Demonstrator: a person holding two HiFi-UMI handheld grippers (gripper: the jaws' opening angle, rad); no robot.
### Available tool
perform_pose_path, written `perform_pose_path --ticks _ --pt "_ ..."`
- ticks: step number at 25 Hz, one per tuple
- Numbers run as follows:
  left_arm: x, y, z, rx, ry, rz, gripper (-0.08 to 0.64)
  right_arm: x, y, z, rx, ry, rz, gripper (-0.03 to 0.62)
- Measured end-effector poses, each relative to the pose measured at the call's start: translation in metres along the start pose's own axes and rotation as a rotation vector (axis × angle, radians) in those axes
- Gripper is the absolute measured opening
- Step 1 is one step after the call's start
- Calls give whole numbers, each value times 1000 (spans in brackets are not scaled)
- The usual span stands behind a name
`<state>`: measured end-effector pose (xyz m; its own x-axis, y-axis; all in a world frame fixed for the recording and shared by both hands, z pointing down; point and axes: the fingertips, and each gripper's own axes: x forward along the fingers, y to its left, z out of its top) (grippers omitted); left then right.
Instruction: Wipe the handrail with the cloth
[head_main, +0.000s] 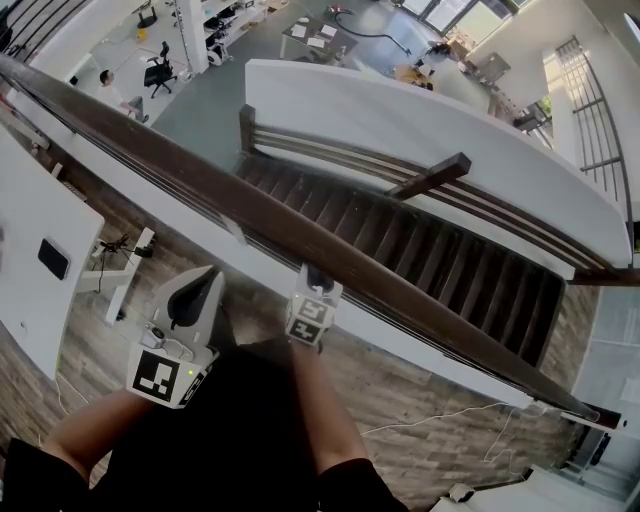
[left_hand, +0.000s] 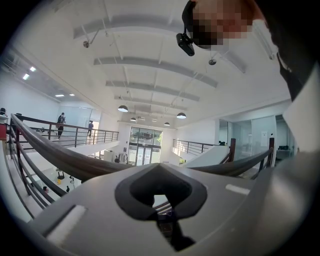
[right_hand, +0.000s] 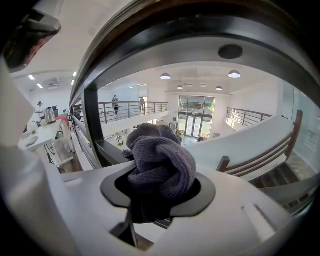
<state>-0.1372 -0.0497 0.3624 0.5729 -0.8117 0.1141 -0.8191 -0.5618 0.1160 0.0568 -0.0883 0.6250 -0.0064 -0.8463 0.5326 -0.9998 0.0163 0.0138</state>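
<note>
Presently the right hand-held gripper is clenching a bunched grey cloth between its jaws and is holding it up at the near edge of the dark wooden handrail. Whether the cloth is actually touching the rail cannot be confirmed. The left hand-held gripper is hanging back on the person's side of the rail, its jaws drawn together with nothing between them. A staircase is descending beyond the rail, and both grippers are hovering over a wood-plank floor.
</note>
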Motion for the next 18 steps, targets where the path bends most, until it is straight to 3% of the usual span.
perform_pose_path --ticks 18 --pt "6 -32 -5 -12 20 -16 0 -15 -38 -14 22 0 -27 163"
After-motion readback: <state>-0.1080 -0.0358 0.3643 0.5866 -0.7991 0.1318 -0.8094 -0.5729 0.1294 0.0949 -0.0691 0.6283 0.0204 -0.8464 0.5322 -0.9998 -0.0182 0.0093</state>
